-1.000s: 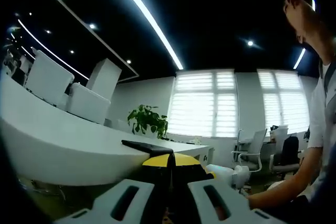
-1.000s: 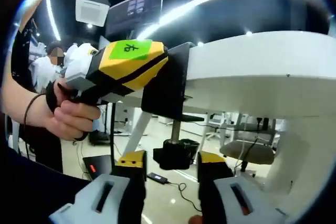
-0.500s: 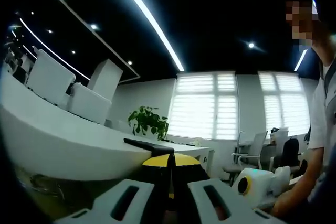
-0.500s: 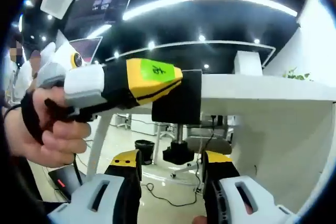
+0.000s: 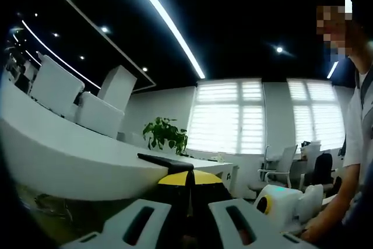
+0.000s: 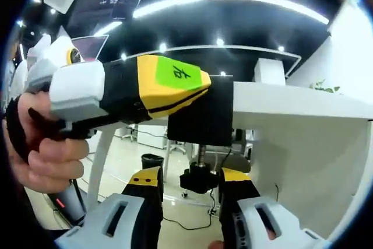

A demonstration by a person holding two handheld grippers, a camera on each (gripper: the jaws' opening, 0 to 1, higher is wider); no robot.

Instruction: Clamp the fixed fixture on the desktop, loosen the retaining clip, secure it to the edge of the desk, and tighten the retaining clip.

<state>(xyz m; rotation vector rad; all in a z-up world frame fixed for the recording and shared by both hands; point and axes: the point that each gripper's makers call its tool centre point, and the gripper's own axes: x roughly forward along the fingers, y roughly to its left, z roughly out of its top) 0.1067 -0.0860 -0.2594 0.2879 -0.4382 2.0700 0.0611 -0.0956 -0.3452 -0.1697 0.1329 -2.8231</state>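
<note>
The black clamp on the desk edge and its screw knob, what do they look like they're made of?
The black clamp bracket looks like matte painted metal: flat, dull, no glare. Its threaded screw shines like bare steel. The black round knob below, between the right claw tips, is probably moulded plastic. The white desk seems smooth laminate.

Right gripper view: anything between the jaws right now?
Yes. The clamp's black screw knob sits between the right gripper jaws, under the desk edge; contact unclear.

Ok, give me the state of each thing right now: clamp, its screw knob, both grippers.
Black clamp: hooked on the white desk edge, screw pointing down.
Screw knob: below the desk, between the right gripper's jaws; contact unclear.
Left gripper: shut on the clamp.
Right gripper: open.
</note>
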